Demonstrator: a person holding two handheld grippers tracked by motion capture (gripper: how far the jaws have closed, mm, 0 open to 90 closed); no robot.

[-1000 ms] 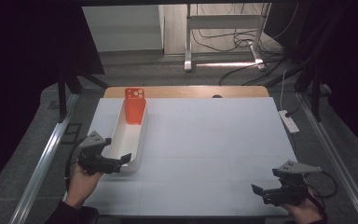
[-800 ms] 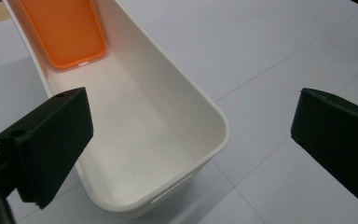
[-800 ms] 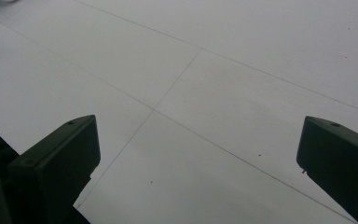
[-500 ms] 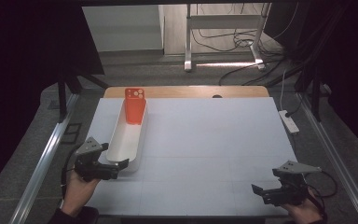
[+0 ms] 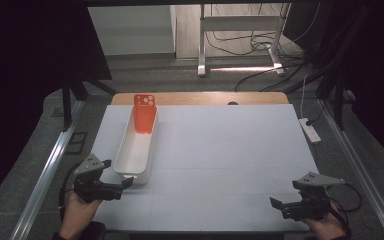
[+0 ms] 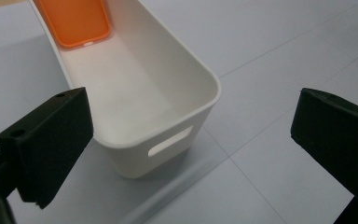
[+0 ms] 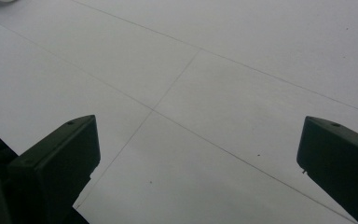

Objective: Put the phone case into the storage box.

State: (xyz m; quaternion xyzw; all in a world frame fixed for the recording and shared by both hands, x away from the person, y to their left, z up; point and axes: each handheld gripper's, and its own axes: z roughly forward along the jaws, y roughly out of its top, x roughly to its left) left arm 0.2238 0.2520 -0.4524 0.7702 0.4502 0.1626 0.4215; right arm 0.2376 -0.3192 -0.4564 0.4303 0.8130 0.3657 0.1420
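A long white bin [image 5: 136, 150] lies lengthwise on the left side of the white table [image 5: 220, 150]. An orange phone case [image 5: 144, 112] leans upright against its far end. My left gripper [image 5: 122, 187] is open just in front of the bin's near end, apart from it. In the left gripper view the bin's near wall [image 6: 168, 149] with its handle slot sits between the wide-spread jaws of the left gripper [image 6: 191, 140], and the orange case [image 6: 77, 21] shows at the top. My right gripper [image 5: 280, 207] is open at the front right, and in its own view the right gripper [image 7: 196, 163] is over bare table.
A white power strip [image 5: 310, 129] lies off the table's right edge. A wooden strip [image 5: 205, 98] runs along the far edge. Metal rails [image 5: 45, 175] flank the table. A white stand [image 5: 240, 45] and cables are on the floor beyond.
My left gripper has drawn back from beside the bin toward the table's near edge, now in front of the bin's end. The right gripper has stayed put.
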